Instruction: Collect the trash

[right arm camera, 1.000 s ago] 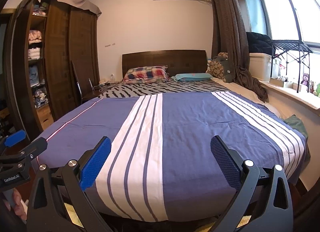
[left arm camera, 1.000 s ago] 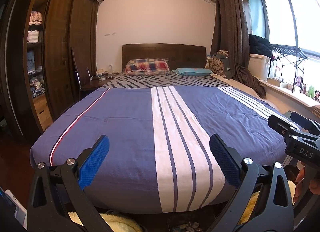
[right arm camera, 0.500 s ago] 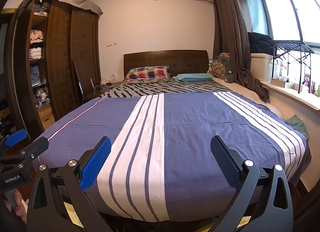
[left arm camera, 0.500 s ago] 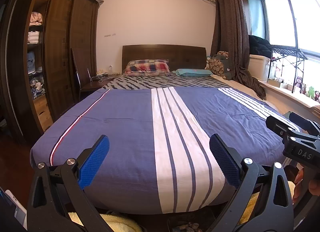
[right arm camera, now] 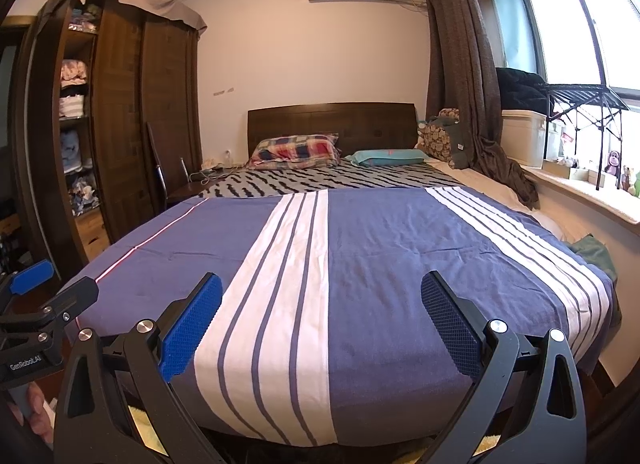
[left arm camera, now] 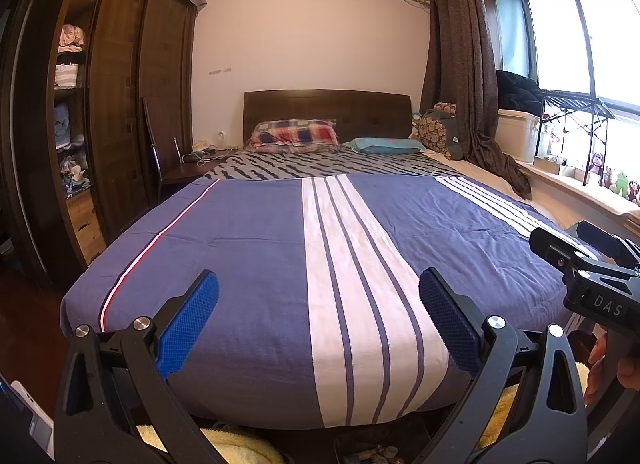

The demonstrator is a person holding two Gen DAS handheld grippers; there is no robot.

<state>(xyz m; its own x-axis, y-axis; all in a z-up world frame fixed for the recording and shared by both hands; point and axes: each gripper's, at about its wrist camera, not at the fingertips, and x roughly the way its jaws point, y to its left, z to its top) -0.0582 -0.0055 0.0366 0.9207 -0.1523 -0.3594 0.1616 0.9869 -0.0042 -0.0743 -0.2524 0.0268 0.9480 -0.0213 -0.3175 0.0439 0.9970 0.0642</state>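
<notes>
bedroom, seen from the near foot of a bed [left arm camera: 256,264] that fills most of both views. blue quilt [right arm camera: 380,256] with white stripes lies flat over it; zebra-print sheet and two pillows [left arm camera: 294,135] at the far end by the headboard. dark wardrobe [left arm camera: 120,104] along the left, open shelves stuffed with folded clothes. curtain [left arm camera: 460,64] and bright window on the right, toys on the sill.

left gripper [left arm camera: 319,324] and right gripper [right arm camera: 322,326] both hover at the near edge of the bed, side by side, jaws spread wide, nothing between the pads.

task progress, as i judge it: not started. no trash in either gripper, no bin or bag in view. no clear trash on the quilt either. small dark clutter on the floor under the near bed edge [left arm camera: 372,454], too dim to say what it is. possible target, unconfirmed.
</notes>
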